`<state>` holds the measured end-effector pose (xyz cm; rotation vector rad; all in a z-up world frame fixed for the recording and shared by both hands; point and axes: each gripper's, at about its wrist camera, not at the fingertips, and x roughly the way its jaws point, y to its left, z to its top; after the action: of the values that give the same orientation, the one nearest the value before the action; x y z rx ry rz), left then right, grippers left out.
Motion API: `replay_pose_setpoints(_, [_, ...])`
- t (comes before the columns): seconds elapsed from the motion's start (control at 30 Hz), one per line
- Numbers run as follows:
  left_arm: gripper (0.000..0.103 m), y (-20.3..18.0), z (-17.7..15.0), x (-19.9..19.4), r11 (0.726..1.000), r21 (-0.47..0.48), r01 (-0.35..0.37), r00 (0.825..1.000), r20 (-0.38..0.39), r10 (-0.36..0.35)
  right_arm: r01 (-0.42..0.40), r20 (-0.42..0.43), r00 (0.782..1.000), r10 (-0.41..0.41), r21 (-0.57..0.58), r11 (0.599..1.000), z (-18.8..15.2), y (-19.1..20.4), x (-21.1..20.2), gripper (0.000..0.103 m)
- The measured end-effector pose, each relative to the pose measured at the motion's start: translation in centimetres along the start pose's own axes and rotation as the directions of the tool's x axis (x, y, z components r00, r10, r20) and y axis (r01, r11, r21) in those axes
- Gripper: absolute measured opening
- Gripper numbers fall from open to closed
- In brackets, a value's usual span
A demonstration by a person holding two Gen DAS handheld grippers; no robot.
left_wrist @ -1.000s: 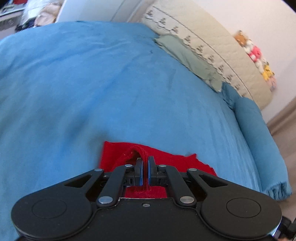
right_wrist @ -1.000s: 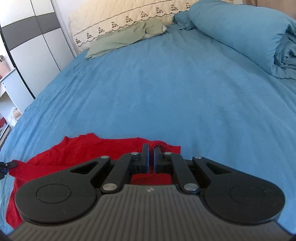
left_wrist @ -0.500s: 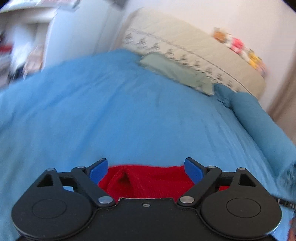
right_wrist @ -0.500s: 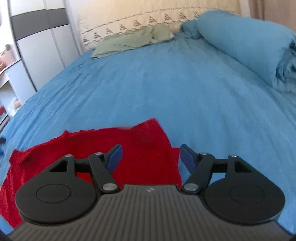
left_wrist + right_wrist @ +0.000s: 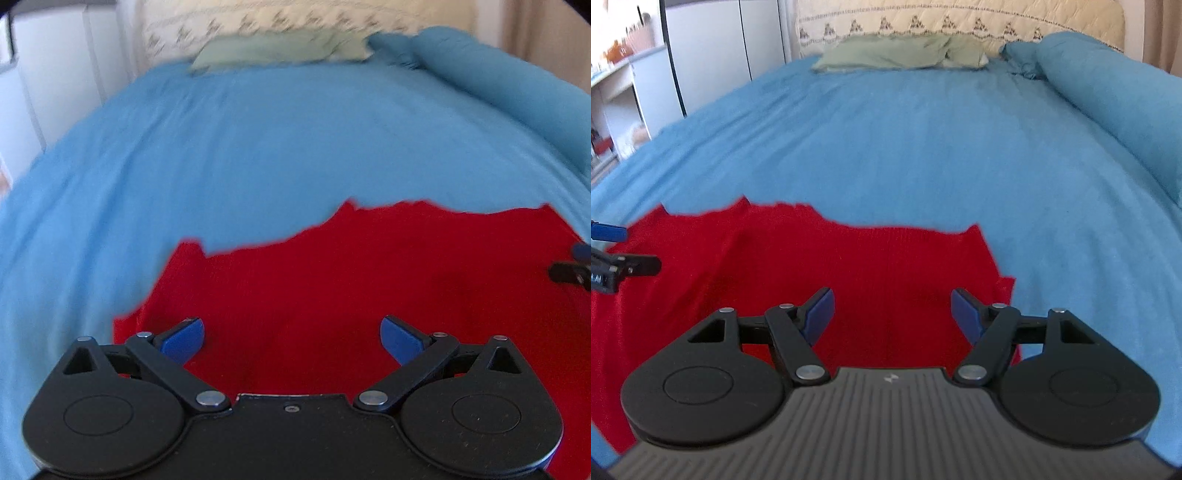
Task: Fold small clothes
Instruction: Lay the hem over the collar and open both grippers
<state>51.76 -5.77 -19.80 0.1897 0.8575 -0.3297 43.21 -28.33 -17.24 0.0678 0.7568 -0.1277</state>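
Note:
A small red knit garment point(image 5: 332, 280) lies spread flat on the blue bed cover, near the front edge. It also shows in the right wrist view point(image 5: 820, 266). My left gripper point(image 5: 291, 338) is open and empty, just above the garment's left part. My right gripper point(image 5: 892, 314) is open and empty, above the garment's right part. The tip of the right gripper shows at the right edge of the left wrist view point(image 5: 570, 271). The left gripper's tip shows at the left edge of the right wrist view point(image 5: 617, 254).
The blue bed cover point(image 5: 923, 147) stretches far ahead. A green folded cloth point(image 5: 897, 53) lies by the cream quilted headboard point(image 5: 960, 22). A rolled blue duvet point(image 5: 1108, 92) lies along the right side. White cabinets point(image 5: 713, 48) stand to the left.
Both grippers were shut on folds of the red garment a second ago. They opened and let go, and the garment now lies flat. Both grippers pulled back and turned.

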Motion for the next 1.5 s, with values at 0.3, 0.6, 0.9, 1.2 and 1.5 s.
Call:
replay_pose_setpoints(0.3, [0.103, 0.8, 0.7, 1.8, 0.999, -0.049, -0.011, 1.000, -0.025, 0.010, 0.032, -0.014, 0.999, -0.032, 0.034, 0.999, -1.1, -0.3, 2.9, 0.102])
replay_pose_setpoints(0.6, [0.103, -2.4, 2.3, -6.1, 0.997, -0.064, -0.038, 0.998, 0.039, 0.040, 0.003, 0.120, 0.993, -0.008, 0.049, 0.999, 0.5, -0.5, -5.3, 0.102])
replay_pose_setpoints(0.9, [0.103, -9.0, -2.6, -12.3, 0.999, 0.006, -0.047, 0.999, 0.008, 0.047, 0.092, 0.079, 0.992, -0.098, 0.071, 0.993, -2.2, -0.2, -15.5, 0.103])
replay_pose_setpoints(1.2, [0.103, -11.1, -6.6, -10.2, 0.999, -0.048, -0.006, 0.999, -0.035, 0.005, 0.171, -0.109, 0.982, -0.154, 0.174, 0.970, -11.2, 0.0, -16.7, 0.103])
replay_pose_setpoints(1.5, [0.103, -9.1, -2.4, -6.0, 0.998, -0.038, -0.057, 0.998, 0.012, 0.057, 0.091, -0.095, 0.993, -0.066, 0.288, 0.953, -13.8, 0.0, -14.0, 0.103])
